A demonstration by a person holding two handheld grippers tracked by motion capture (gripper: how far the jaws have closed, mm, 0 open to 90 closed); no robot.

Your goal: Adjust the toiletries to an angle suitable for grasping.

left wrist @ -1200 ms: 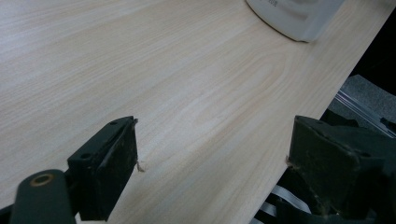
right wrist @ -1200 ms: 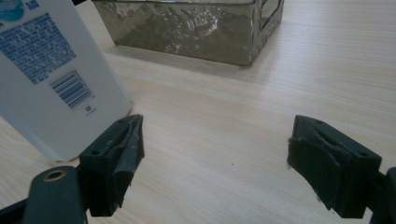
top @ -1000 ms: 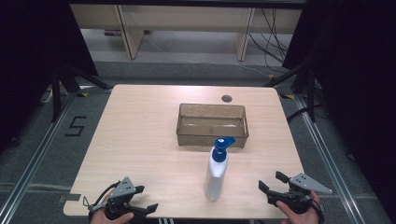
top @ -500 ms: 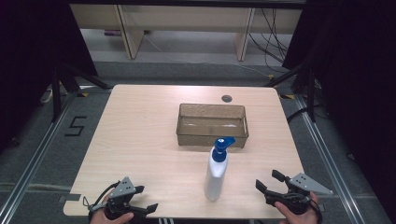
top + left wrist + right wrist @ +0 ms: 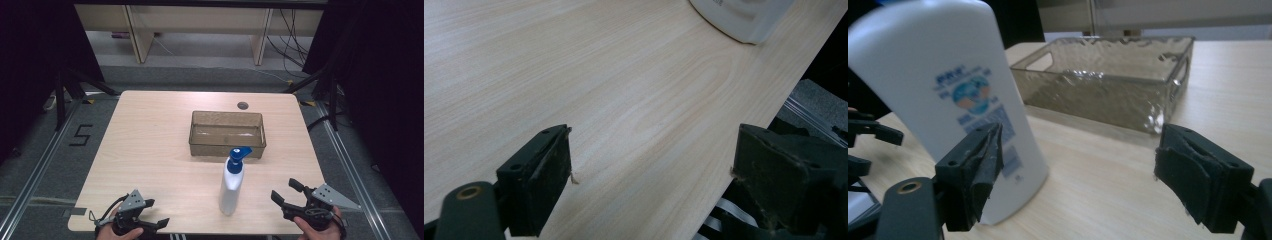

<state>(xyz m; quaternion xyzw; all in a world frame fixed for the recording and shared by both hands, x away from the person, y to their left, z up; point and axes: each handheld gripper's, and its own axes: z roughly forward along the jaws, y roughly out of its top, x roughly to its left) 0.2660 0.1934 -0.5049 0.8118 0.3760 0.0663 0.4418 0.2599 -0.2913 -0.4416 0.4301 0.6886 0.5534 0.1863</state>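
Observation:
A white pump bottle [image 5: 231,186] with a blue pump head stands upright near the table's front edge, just in front of a clear brownish plastic bin [image 5: 226,134]. My right gripper [image 5: 286,191] is open on the table to the right of the bottle, its jaws turned toward it. In the right gripper view the bottle [image 5: 948,100] stands close at the left, partly behind the left jaw, with the bin [image 5: 1108,75] beyond; the gripper [image 5: 1078,170] holds nothing. My left gripper [image 5: 156,212] rests open at the front left corner. Its view shows open jaws [image 5: 654,170] over bare wood and the bottle's base [image 5: 744,17].
The light wooden table [image 5: 150,140] has a small round cable hole [image 5: 242,105] at its back edge behind the bin. The table's front edge runs just under both grippers. Dark curtains and stand legs flank the table; a "5" mark [image 5: 80,135] is on the floor at left.
My right gripper has crept a little to the left and forward, closer to the bottle. The left gripper, bottle and bin have stayed put.

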